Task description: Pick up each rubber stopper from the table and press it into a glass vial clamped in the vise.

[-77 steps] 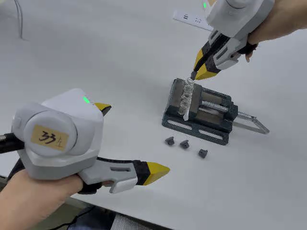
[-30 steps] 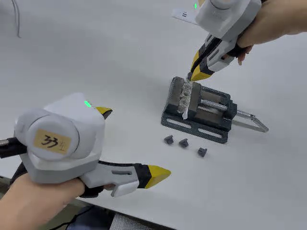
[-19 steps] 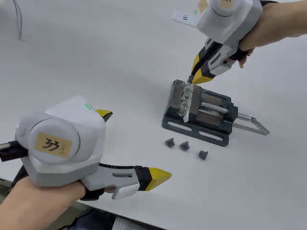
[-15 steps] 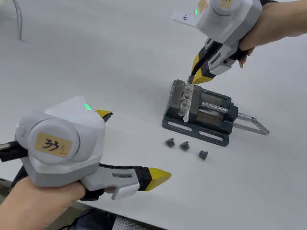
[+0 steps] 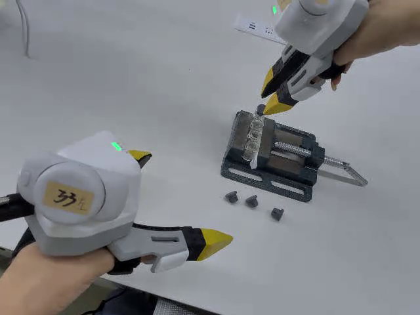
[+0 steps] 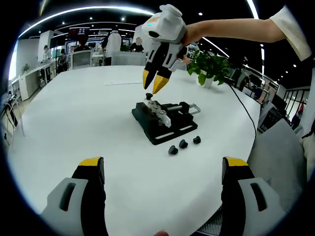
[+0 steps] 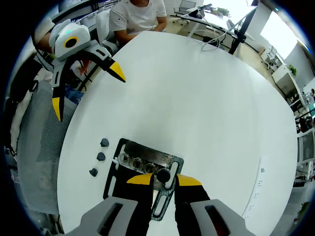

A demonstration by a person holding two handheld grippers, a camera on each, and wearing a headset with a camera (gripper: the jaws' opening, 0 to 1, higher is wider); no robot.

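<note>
**stopper at the end vial, seating in hand**

white round table [image 5: 131,85] in an open office carries a dark vise [image 5: 298,174] with a short row of glass vials [image 5: 251,139] clamped upright in it. the right gripper [image 5: 269,98] hangs over the far end of that row, jaws narrow, with a dark stopper [image 7: 163,174] right at its tips, over the end vial. the step in hand looks like pressing this stopper home. three loose stoppers [image 5: 252,201] lie on the table just in front of the vise, so most of the task remains. the left gripper [image 5: 180,197] hovers near the table edge with jaws wide and nothing between them, well apart from the vise.

if the stopper is not yet seated, the next move calls for a straight push down along the vial's axis, since a sideways load on glass seems risky. if it is seated, the tips need to lift clear and go for a loose stopper.

whether the jaws actually grip the stopper cannot be told, and the vial mouth under it is hidden. the number of vials is hard to count; the other mouths look open in the right gripper view.
</note>
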